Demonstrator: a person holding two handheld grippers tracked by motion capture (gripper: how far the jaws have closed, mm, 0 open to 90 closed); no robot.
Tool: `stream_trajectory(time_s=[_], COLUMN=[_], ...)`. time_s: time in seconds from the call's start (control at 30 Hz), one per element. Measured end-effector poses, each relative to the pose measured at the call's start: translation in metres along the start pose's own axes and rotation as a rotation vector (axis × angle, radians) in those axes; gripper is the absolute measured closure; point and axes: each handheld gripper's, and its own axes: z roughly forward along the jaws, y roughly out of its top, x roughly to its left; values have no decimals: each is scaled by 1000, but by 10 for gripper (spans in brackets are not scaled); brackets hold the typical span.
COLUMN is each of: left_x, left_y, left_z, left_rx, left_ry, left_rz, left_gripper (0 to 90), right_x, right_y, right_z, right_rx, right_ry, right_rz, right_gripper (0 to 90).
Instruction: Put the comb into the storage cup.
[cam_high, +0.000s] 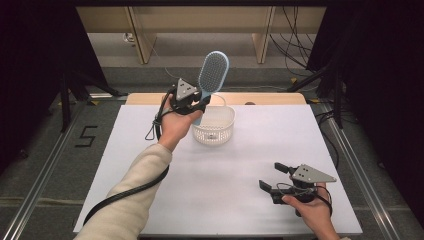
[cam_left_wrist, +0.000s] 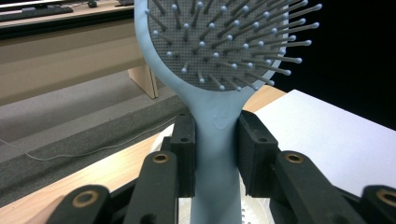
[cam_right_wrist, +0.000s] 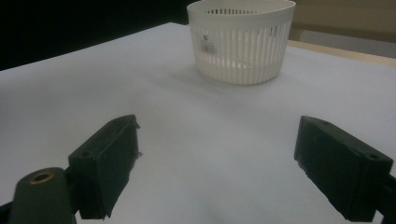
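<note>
A light blue hairbrush (cam_high: 212, 75) stands upright in the air, its bristled head (cam_left_wrist: 224, 42) above its handle (cam_left_wrist: 217, 154). My left gripper (cam_high: 196, 106) is shut on that handle, and both black pads press its sides (cam_left_wrist: 215, 156). It hovers just over the white slatted basket (cam_high: 214, 125) at the back of the table. My right gripper (cam_high: 272, 176) rests low near the front right of the white table, open, with only bare table between its fingers (cam_right_wrist: 217, 163). The basket (cam_right_wrist: 240, 39) stands ahead of it.
The white table top (cam_high: 250, 165) ends in a wooden strip (cam_high: 270, 98) at the back. A black cable (cam_high: 130, 192) trails along the left forearm. Wooden furniture legs (cam_high: 142, 40) and loose cables stand on the floor beyond.
</note>
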Motion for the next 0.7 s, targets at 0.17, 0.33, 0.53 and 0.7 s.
stream_trajectory(time_s=[0.17, 0.33, 0.53, 0.7], left_x=[-1, -1, -1, 0], left_y=[0, 1, 2, 2], left_z=[3, 6, 9, 11], left_rx=[3, 2, -4, -3], left_ry=[-4, -2, -9, -7], left_rz=[-1, -1, -4, 0], left_gripper=[699, 699, 699, 699], right_x=[0, 0, 0, 0], right_y=[0, 0, 0, 0], right_z=[0, 0, 0, -1], right_rx=[-2, -1, 0, -2], right_ry=[1, 2, 1, 2], right_rz=[4, 6, 5, 6], right_gripper=[147, 147, 146, 146])
